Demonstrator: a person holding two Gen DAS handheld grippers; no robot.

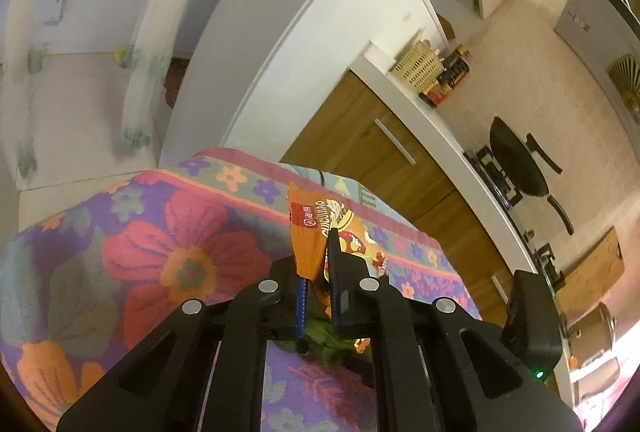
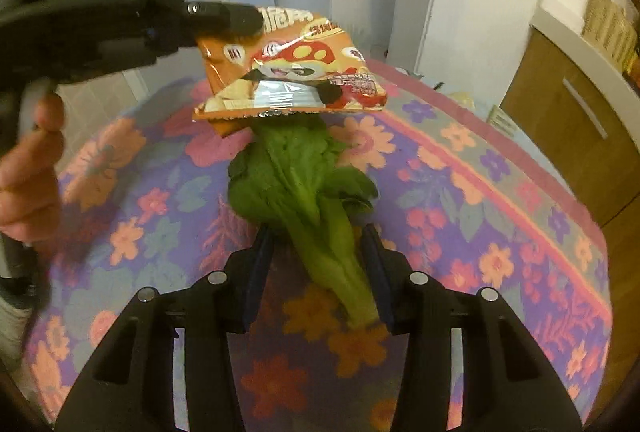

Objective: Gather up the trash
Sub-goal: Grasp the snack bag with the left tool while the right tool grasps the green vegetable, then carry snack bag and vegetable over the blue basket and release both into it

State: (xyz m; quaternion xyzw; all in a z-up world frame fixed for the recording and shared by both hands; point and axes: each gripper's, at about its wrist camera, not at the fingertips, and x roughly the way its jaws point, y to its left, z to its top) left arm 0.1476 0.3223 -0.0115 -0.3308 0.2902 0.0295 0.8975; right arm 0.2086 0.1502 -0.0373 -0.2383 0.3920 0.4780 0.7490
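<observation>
An orange snack wrapper [image 1: 316, 220] [image 2: 288, 72] hangs in the air above the table, pinched at one corner by my left gripper [image 1: 314, 248] [image 2: 246, 18], which is shut on it. Under the wrapper a green leafy vegetable [image 2: 304, 184] [image 1: 322, 338] lies on the flowered tablecloth [image 2: 480, 192] [image 1: 180, 252]. My right gripper [image 2: 318, 232] sits low over the table with its jaws either side of the vegetable's pale stalk. The right pad is close against the stalk, while a gap shows at the left pad.
A person's hand [image 2: 32, 160] holds the left gripper's handle at the left. Behind the table runs a kitchen counter [image 1: 452, 136] with wooden cabinet doors [image 1: 372, 152], a woven basket [image 1: 416, 66], bottles [image 1: 452, 72] and a black pan [image 1: 516, 164] on the stove.
</observation>
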